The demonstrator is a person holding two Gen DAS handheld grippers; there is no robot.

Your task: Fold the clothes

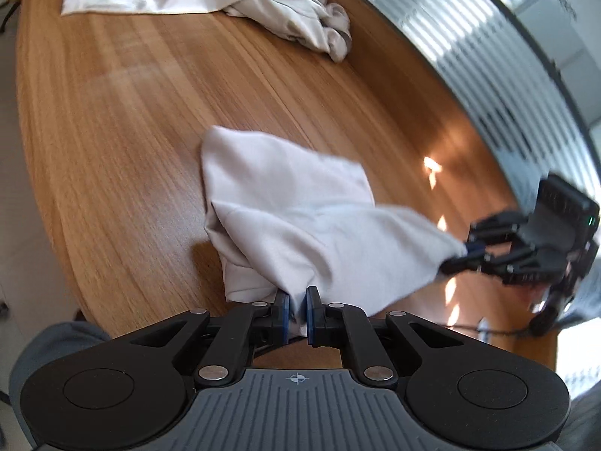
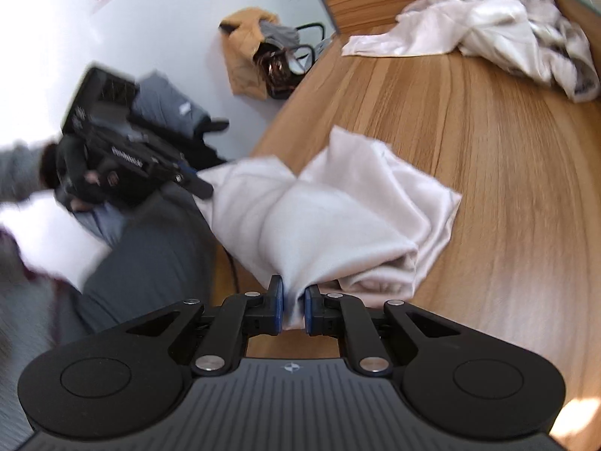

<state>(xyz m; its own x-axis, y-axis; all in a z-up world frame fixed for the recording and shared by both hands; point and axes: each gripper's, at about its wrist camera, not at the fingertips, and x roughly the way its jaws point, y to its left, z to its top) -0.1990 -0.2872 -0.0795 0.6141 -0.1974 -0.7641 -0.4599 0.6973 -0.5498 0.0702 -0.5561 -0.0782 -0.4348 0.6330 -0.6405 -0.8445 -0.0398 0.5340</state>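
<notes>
A pale white garment (image 1: 293, 218) lies bunched near the front edge of the wooden table (image 1: 131, 131), part of it lifted off the surface. My left gripper (image 1: 297, 314) is shut on one edge of it, cloth pinched between the blue pads. In the left wrist view my right gripper (image 1: 464, 255) grips the garment's other end at the right. From the right wrist view, my right gripper (image 2: 293, 310) is shut on a fold of the same garment (image 2: 338, 210), and my left gripper (image 2: 199, 184) holds its far corner at the left.
A heap of more pale clothes (image 1: 233, 3) lies at the table's far end, seen also as the heap (image 2: 499, 30) in the right wrist view. A striped glass partition (image 1: 488, 60) runs along the right. A tan bag (image 2: 251, 60) sits on the floor; a person's grey trousers (image 2: 150, 263) are close.
</notes>
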